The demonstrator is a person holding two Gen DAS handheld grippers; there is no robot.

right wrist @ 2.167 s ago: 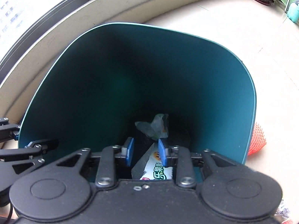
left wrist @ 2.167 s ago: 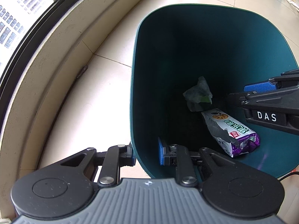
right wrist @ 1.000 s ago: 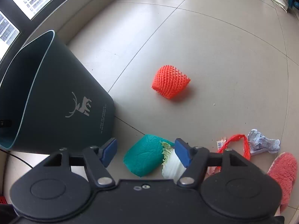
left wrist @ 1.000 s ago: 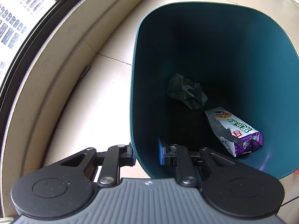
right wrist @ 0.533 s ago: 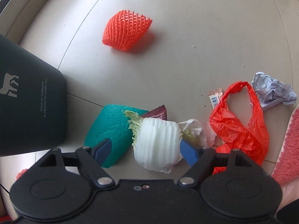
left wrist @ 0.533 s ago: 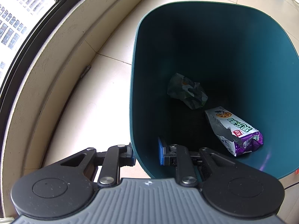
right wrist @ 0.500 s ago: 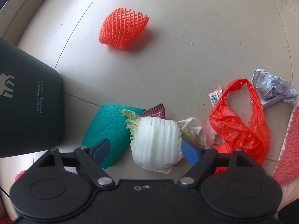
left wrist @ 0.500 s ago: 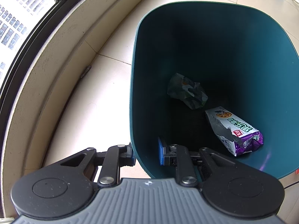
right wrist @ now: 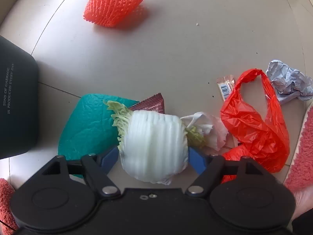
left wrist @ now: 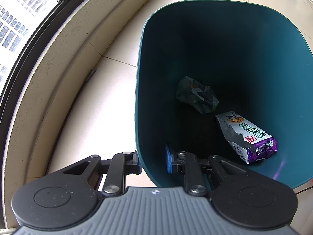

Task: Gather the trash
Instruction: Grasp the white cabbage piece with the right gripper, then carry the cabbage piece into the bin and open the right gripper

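Note:
My left gripper [left wrist: 153, 161] is shut on the near rim of a teal trash bin [left wrist: 140, 78] and holds it tilted. Inside lie a crumpled green wrapper [left wrist: 196, 97] and a purple-and-white snack bag [left wrist: 247, 136]. My right gripper [right wrist: 154, 159] is open low over the floor, its blue pads on either side of a white cabbage piece [right wrist: 154, 146], close to or touching it. Beside the cabbage lie a green foam sheet [right wrist: 88, 127], a dark red sachet [right wrist: 152, 104], a red plastic bag [right wrist: 254, 125] and an orange foam net [right wrist: 114, 2].
Crumpled grey paper [right wrist: 289, 82] and a small barcode wrapper [right wrist: 226, 87] lie at the right. The bin's dark outer wall [right wrist: 17, 107] stands at the left. A pink slipper [right wrist: 301, 148] is at the right edge. A window ledge [left wrist: 49, 62] curves behind the bin.
My right gripper left the bin, swung to the floor litter, came down over the cabbage, and its fingers have narrowed around it. The left gripper and bin have stayed still.

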